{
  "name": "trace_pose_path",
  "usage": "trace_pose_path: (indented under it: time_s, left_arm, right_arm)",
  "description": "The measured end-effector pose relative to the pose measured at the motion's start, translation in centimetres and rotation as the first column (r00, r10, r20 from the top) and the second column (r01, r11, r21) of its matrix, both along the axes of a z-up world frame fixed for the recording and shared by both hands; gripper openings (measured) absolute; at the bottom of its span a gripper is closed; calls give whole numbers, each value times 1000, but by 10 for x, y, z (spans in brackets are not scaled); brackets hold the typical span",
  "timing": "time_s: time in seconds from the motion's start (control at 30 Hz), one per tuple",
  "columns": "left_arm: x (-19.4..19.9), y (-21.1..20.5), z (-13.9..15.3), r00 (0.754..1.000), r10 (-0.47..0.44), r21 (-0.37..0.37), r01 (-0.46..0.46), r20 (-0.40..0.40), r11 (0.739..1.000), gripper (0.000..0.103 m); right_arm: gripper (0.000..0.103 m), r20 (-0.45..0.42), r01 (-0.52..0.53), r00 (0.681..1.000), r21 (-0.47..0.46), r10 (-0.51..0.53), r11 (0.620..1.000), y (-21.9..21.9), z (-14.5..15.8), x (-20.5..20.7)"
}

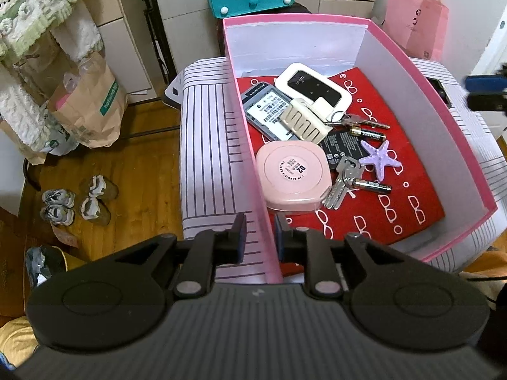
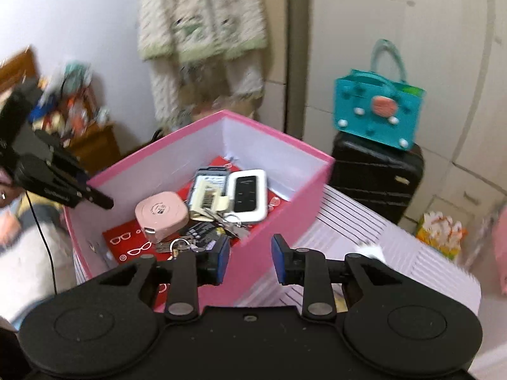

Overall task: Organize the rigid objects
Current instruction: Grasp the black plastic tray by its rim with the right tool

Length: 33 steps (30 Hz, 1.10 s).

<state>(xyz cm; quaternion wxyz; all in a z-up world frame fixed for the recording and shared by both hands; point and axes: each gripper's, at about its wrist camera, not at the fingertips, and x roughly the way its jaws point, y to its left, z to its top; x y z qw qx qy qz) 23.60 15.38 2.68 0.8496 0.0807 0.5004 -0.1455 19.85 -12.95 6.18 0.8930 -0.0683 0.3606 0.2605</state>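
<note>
Pink box (image 1: 374, 31) of small rigid objects on a striped surface (image 1: 206, 145), a gripper at each side wall.

Left wrist view: the left gripper (image 1: 260, 237) straddles the box's near wall, a finger on either side, the wall not visibly clamped. Inside, on a red glasses-print liner (image 1: 412, 196): pink tape measure (image 1: 293, 174) marked "D2", white Wi-Fi router (image 1: 313, 85), grey labelled device (image 1: 263, 107), cream clip (image 1: 304, 120), lilac starfish (image 1: 378, 158), two batteries, two key bunches. Right wrist view, blurred: the right gripper (image 2: 250, 258), fingers spread, straddles the opposite wall; only here appear a black suitcase (image 2: 377, 174) and the whole teal bag (image 2: 377, 110).
</note>
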Motion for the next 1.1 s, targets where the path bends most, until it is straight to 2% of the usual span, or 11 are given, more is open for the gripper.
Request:
trace_pose_path:
  time_s: [0.17, 0.3, 0.47, 0.53, 0.6, 0.67, 0.73, 0.8, 0.83, 0.97, 1.1]
  left_arm:
    - [0, -1, 5, 999, 25, 2, -25, 40, 1000, 18]
    - [5, -4, 5, 998, 45, -10, -44, 49, 999, 12]
    - [22, -15, 9, 997, 63, 2, -63, 52, 998, 13]
    - [30, -19, 10, 996, 65, 14, -66, 54, 998, 14]
    - [38, -20, 10, 996, 70, 18, -71, 48, 997, 14]
    - [44, -21, 8, 996, 78, 19, -79, 43, 997, 14]
    - [48, -21, 6, 995, 85, 23, -86, 52, 996, 8]
    - [50, -22, 4, 994, 89, 33, -91, 67, 995, 5]
    - [50, -21, 4, 993, 92, 32, -95, 72, 995, 4]
    - [47, -21, 3, 991, 99, 25, -101, 88, 995, 4]
    - [41, -21, 3, 985, 121, 16, -124, 119, 992, 3]
  right_arm:
    - [37, -12, 105, 994, -7, -105, 994, -37, -11, -8]
    - [41, -37, 189, 981, -23, -189, 982, -65, -31, -5]
    - [44, -89, 272, 958, -19, -272, 962, -97, -61, 0]
    - [52, -104, 283, 954, -1, -281, 959, -107, -70, 2]
    - [64, -105, 276, 956, 16, -273, 961, -115, -76, 3]
    - [69, -96, 275, 958, 40, -270, 961, -121, -82, 5]
    - [75, -101, 280, 957, 78, -272, 957, -125, -87, 11]
    - [91, -111, 297, 952, 118, -284, 948, -129, -94, 20]
    - [94, -115, 312, 948, 136, -298, 940, -130, -98, 25]
    - [96, -121, 359, 932, 192, -341, 914, -132, -107, 40]
    - [99, -144, 388, 920, 195, -365, 901, -128, -116, 58]
